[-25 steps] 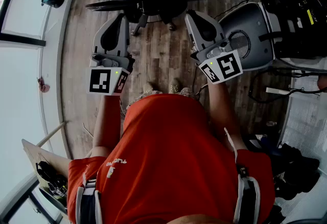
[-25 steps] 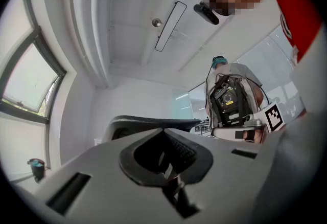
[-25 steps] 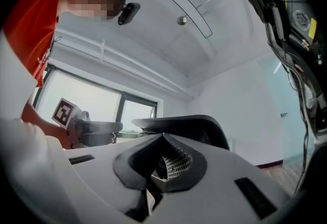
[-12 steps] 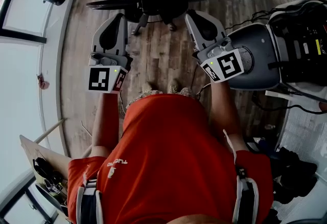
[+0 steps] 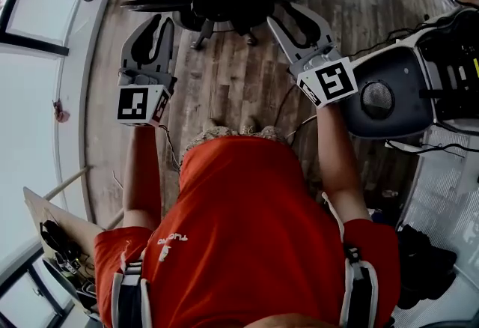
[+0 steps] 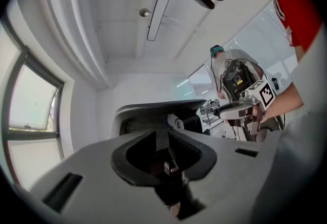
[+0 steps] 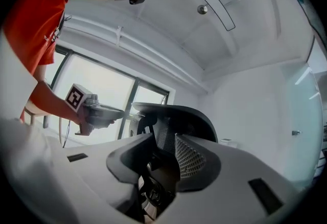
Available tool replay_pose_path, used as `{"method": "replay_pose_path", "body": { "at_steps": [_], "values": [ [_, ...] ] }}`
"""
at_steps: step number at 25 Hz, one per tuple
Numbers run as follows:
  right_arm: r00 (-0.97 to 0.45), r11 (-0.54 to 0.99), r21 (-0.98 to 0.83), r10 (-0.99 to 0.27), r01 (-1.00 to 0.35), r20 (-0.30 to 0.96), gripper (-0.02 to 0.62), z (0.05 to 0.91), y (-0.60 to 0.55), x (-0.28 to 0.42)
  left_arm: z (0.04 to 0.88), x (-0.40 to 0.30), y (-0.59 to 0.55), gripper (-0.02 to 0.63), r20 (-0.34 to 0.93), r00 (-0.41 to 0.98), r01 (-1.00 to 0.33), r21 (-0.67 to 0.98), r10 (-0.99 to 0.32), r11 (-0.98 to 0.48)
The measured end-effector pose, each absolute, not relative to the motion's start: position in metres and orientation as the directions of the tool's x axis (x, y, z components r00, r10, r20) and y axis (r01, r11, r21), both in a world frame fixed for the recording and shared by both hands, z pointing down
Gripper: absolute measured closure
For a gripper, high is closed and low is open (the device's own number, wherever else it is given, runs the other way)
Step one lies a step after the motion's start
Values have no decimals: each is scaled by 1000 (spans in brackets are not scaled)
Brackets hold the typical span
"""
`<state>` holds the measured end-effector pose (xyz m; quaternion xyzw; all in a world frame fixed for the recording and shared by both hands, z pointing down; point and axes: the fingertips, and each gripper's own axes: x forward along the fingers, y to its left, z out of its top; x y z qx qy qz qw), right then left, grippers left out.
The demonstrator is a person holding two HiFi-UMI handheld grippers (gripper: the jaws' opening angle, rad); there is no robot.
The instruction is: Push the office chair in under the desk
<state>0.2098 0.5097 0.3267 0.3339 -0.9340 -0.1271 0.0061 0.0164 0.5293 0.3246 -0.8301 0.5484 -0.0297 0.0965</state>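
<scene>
Both of my pairs of jaws are opening, with nothing pressed between the pads. A second ago both pairs were together. In the left gripper view, the gap in my left gripper [image 6: 164,142] frames the mesh back of the office chair [image 6: 153,114], which stands ahead of the tips, not between them. The right gripper view shows the same for my right gripper [image 7: 162,159]: the chair's back rises beyond the parted jaws.

From the head view, my left gripper [image 5: 155,19] has slid toward the left edge of the frame and a little upward. My right gripper [image 5: 290,10] has also moved up. Both sets of tips now sit just below the chair's armrests at the top centre. I cannot tell if they touch. The chair stands on the wooden floor [image 5: 232,87], which shows bare between my two arms.
</scene>
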Motion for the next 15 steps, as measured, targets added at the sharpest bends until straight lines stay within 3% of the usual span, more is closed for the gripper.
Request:
{"method": "replay_pose_path", "body": {
  "at_steps": [7,15],
  "values": [
    [-808,766,326,-590,-554,13,432,334,498,225,337,6,523,475,74,360,-836,-415,-930,-357],
    [-754,743,524,-604,-417,257,350,366,461,239,367,-34,499,421,274,257,-642,-668,-927,-376]
  ]
}}
